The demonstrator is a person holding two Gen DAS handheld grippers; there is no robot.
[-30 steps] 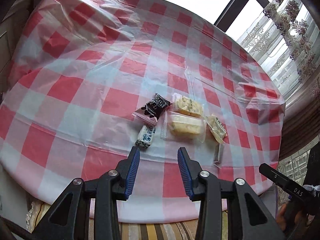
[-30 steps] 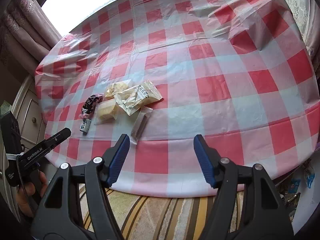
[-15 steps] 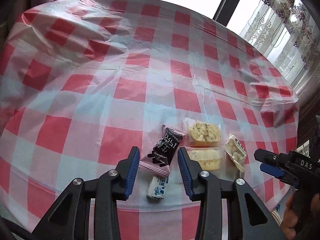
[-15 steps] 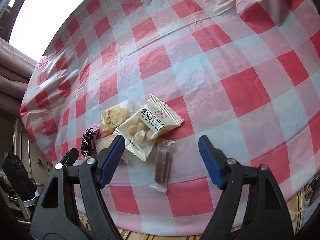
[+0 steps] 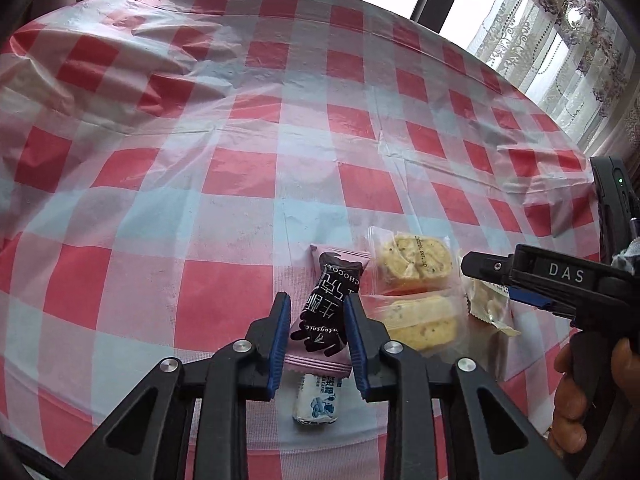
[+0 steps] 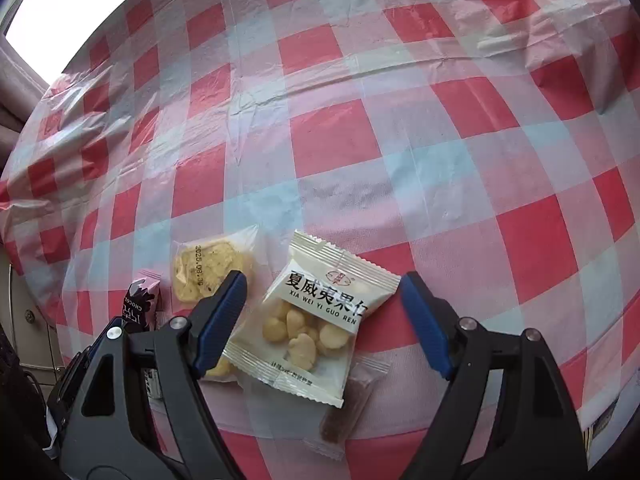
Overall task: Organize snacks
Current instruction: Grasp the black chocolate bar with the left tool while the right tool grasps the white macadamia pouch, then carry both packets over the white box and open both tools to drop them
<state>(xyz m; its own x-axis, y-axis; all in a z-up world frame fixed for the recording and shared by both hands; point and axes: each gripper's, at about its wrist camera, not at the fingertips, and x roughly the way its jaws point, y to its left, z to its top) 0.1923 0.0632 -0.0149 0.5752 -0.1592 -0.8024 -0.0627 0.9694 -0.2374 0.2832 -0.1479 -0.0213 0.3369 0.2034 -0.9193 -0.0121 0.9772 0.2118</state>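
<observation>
Snack packets lie together near the table's front edge. My left gripper [image 5: 314, 312] is open, its jaws on either side of a black and pink chocolate packet [image 5: 326, 308]. A small white and blue candy [image 5: 316, 400] lies just behind it. Two clear packets of yellow cookies [image 5: 412, 264] [image 5: 420, 316] lie to the right. My right gripper [image 6: 322, 292] is open wide, its jaws on either side of a white nut packet [image 6: 316, 316]. A brown bar in clear wrap [image 6: 344, 412] lies under its near corner. The right gripper also shows in the left wrist view [image 5: 516, 280].
A red and white checked plastic cloth [image 5: 256, 184] covers the round table, wrinkled at the far side. A window and lace curtains [image 5: 568, 40] stand behind it. A cabinet [image 6: 24, 320] stands at the left of the table.
Both grippers have moved forward and down to the snacks. The left jaws now flank the chocolate packet. The right jaws now flank the nut packet.
</observation>
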